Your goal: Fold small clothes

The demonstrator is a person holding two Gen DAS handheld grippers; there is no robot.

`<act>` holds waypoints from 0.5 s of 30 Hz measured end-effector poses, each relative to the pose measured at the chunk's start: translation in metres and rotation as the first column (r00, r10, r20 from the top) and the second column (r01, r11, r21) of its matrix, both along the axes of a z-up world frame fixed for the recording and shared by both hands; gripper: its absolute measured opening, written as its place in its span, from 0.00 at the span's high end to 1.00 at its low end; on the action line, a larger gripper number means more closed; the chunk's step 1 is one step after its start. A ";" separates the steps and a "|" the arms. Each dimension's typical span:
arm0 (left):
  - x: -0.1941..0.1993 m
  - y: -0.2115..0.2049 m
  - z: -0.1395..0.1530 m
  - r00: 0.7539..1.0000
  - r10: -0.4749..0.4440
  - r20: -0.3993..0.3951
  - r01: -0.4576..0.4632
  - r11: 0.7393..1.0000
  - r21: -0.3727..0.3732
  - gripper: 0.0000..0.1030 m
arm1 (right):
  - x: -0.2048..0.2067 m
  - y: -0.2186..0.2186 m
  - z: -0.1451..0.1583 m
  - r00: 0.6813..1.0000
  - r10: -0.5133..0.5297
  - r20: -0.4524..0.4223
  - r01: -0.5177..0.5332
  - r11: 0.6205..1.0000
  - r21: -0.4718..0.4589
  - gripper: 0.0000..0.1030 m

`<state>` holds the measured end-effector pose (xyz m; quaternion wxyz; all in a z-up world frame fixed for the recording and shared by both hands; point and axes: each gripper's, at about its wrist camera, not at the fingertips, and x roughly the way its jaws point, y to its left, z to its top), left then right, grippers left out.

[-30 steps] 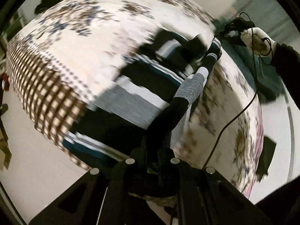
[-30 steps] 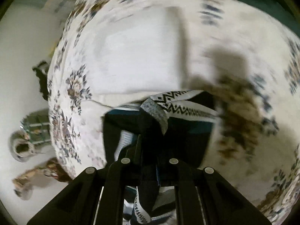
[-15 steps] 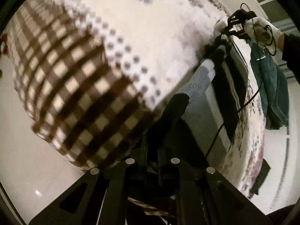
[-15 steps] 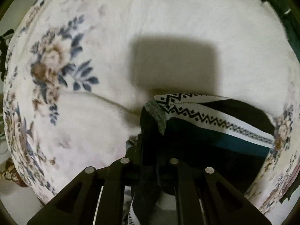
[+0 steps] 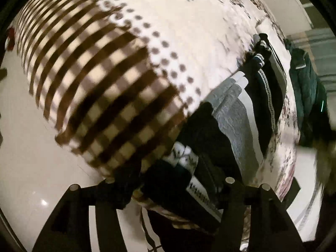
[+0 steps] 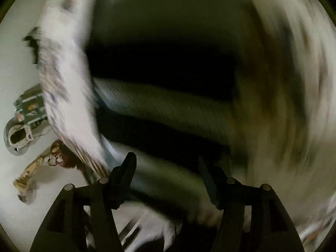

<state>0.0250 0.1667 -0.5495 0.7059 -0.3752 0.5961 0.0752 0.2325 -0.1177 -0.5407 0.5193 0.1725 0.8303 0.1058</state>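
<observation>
A small striped garment (image 5: 237,115), black, grey, white and teal with a zigzag band, lies folded along the bed's near edge in the left wrist view. My left gripper (image 5: 168,189) is open, its jaws spread wide, with the garment's near end lying between them. In the right wrist view my right gripper (image 6: 168,172) is open and empty, its fingers (image 6: 126,170) spread above the blurred dark and grey stripes of the garment (image 6: 168,105). The right view is heavily motion-blurred.
The bed has a floral white cover (image 5: 199,25) and a brown checked blanket (image 5: 94,79). A dark green cloth (image 5: 304,88) hangs at the far right. Pale floor (image 5: 31,168) lies to the left. Small objects (image 6: 23,113) sit on the floor by the bed.
Both grippers have opened and let go of the garment, which now lies folded on the bed. The right gripper is moving fast, away from the fold.
</observation>
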 end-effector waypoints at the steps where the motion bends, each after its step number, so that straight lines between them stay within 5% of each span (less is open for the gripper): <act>1: 0.006 -0.004 -0.001 1.000 -0.025 -0.003 0.025 0.999 0.028 0.48 | -0.034 -0.009 -0.016 0.997 -0.029 -0.071 0.030 1.000 0.009 0.39; 5: 0.016 -0.015 -0.016 0.997 -0.067 -0.028 0.068 0.995 0.070 0.48 | -0.151 -0.023 -0.065 0.954 -0.141 -0.263 0.155 0.987 0.034 0.39; 9: 0.015 -0.027 -0.021 0.993 -0.109 -0.043 0.113 0.986 0.122 0.52 | -0.215 -0.018 -0.091 0.905 -0.275 -0.325 0.316 0.945 0.082 0.39; 10: 0.013 -0.028 -0.019 0.993 -0.112 -0.036 0.116 0.983 0.144 0.77 | -0.225 -0.016 -0.095 0.901 -0.295 -0.317 0.339 0.936 0.092 0.44; 11: 0.012 -0.029 -0.017 0.993 -0.115 -0.032 0.118 0.982 0.146 0.88 | -0.234 -0.014 -0.095 0.905 -0.313 -0.287 0.353 0.930 0.100 0.58; 12: 0.010 -0.029 -0.013 0.993 -0.112 -0.026 0.115 0.982 0.147 0.90 | -0.238 -0.012 -0.092 0.914 -0.314 -0.256 0.347 0.933 0.095 0.89; 15: 0.002 -0.032 0.005 0.994 -0.107 0.015 0.104 0.982 0.155 0.92 | -0.246 -0.011 -0.069 0.948 -0.281 -0.151 0.294 0.953 0.071 0.90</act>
